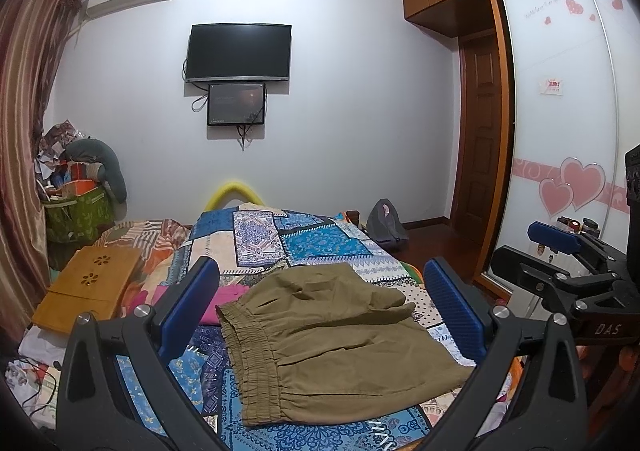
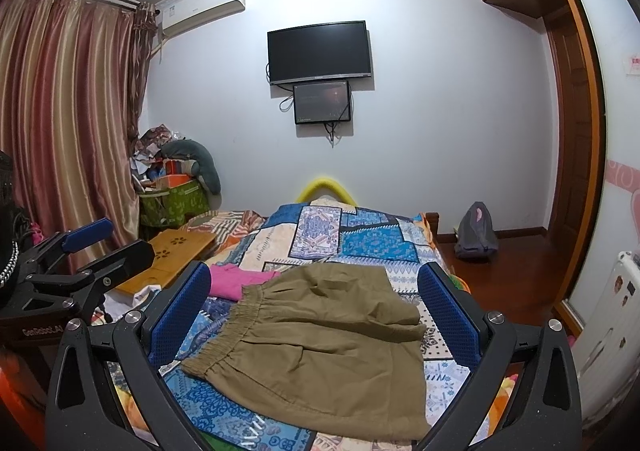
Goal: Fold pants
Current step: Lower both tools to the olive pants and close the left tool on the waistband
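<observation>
The khaki pants (image 1: 332, 339) lie flat on the patchwork bedspread (image 1: 320, 247), waistband toward nine o'clock, legs folded toward three. Their near hem is hard to follow: in the left wrist view the lower corner slips behind the gripper frame at about five o'clock, and in the right wrist view the bottom edge runs out under the frame at six.

The left gripper (image 1: 320, 307) hangs above the cloth with its blue pads spread wide, nothing between them. The right gripper (image 2: 316, 311) is likewise spread apart and holds nothing.

A pink garment (image 2: 240, 281) lies at about ten o'clock from the pants; the left view shows only a sliver of it past the left finger, while the right view shows more of it. The right view also takes in the striped curtain (image 2: 68, 123) at nine o'clock, mostly cut off in the other. The left view alone shows the wardrobe door with pink hearts (image 1: 572, 183) at three o'clock. Both show the dark television (image 1: 239, 51) on the far wall at twelve, the wooden lap tray (image 1: 86, 283), and a grey bag (image 2: 476, 231) on the floor, its details too small to read.
</observation>
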